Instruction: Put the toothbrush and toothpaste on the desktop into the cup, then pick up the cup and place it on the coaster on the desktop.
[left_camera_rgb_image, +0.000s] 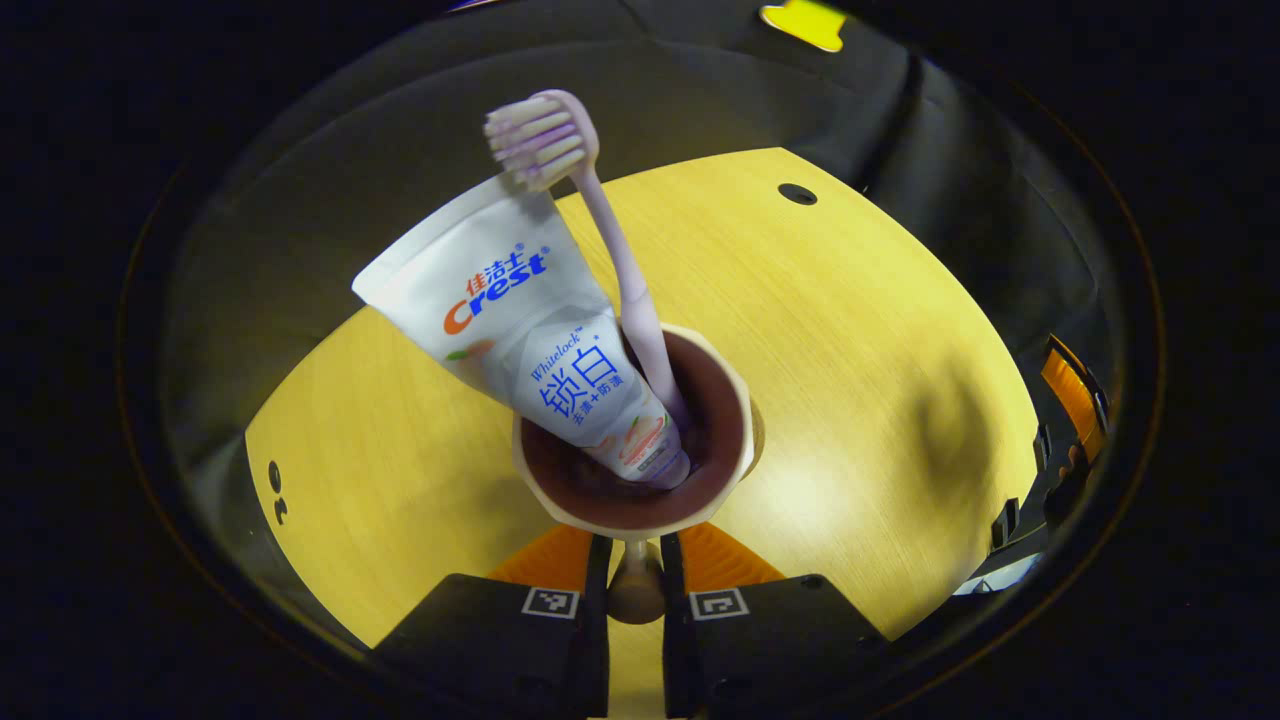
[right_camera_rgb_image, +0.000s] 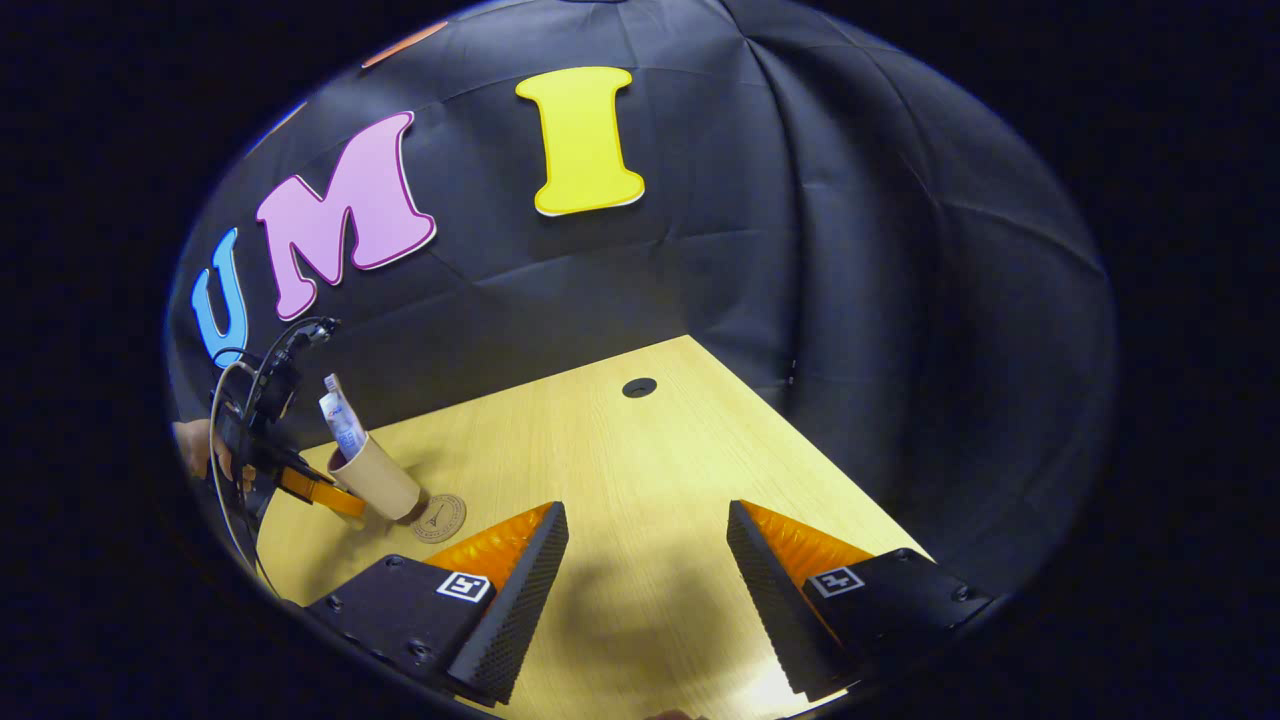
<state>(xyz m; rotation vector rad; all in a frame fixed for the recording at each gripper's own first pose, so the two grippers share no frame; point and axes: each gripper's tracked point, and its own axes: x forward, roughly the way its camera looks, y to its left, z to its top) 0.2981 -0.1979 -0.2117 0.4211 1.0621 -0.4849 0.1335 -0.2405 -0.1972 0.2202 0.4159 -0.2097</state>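
Observation:
A tan cup (left_camera_rgb_image: 560, 495) with a dark inside holds a white toothpaste tube (left_camera_rgb_image: 530, 330) and a pink toothbrush (left_camera_rgb_image: 620, 270), bristles up. My left gripper (left_camera_rgb_image: 635, 590) is shut on the cup's near side, its fingers close together just under the rim. In the right gripper view the cup (right_camera_rgb_image: 378, 480) leans, held by the left gripper (right_camera_rgb_image: 320, 495), with its base at the edge of a round brown coaster (right_camera_rgb_image: 437, 517); I cannot tell if it touches. The toothpaste (right_camera_rgb_image: 343, 422) sticks out of it. My right gripper (right_camera_rgb_image: 648, 590) hangs open over bare wood, holding nothing.
The yellow wooden desktop (right_camera_rgb_image: 620, 470) has a round cable hole (right_camera_rgb_image: 639, 387) near its far edge. Black cloth walls close it in behind and to the right. A person's hand (right_camera_rgb_image: 195, 450) and cables sit behind the left gripper.

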